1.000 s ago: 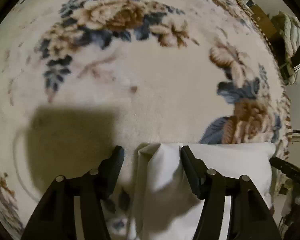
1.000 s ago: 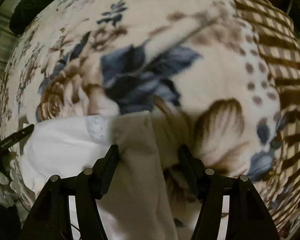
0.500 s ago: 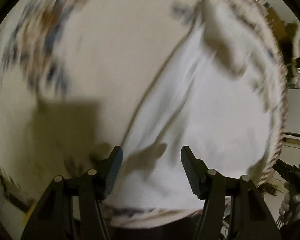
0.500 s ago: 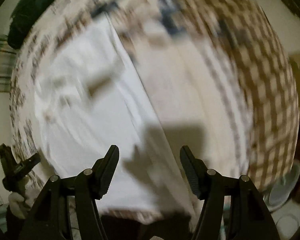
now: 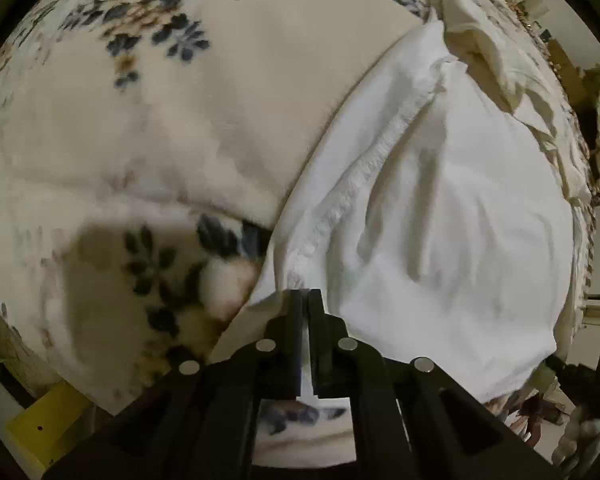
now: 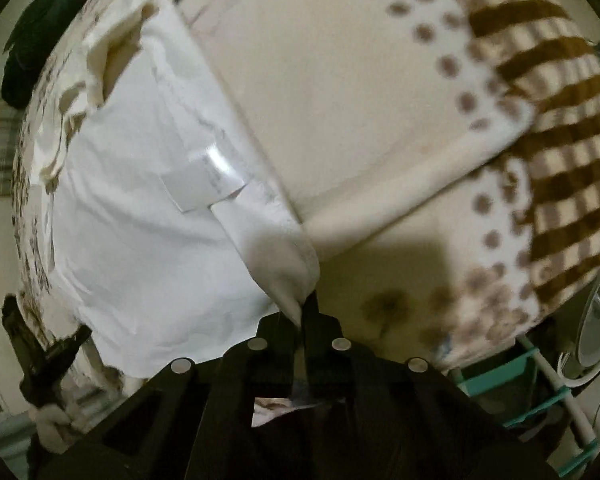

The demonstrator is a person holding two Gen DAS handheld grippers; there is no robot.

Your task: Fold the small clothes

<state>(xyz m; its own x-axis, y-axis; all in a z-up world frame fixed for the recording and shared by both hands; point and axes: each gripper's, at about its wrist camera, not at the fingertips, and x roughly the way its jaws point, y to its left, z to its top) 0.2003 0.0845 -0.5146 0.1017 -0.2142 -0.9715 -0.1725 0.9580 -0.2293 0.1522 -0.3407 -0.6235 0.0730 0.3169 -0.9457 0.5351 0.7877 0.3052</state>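
Two grippers, left gripper [image 5: 305, 294], right gripper [image 6: 300, 300], pinching white garment [image 5: 440, 220] (frilled seam)

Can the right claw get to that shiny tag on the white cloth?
Probably not right now. The right claw is shut on a corner of the white cloth, so it is busy. Nothing covers the tag, though.

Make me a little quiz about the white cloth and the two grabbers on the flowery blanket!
1. True or false: the left gripper is shut on the white garment.
2. What is the right gripper pinching? A) a dark sock B) the white garment's edge C) nothing
3. Fill in: the garment lies on a floral ____.

Key: 1 true; 2 B; 3 blanket.
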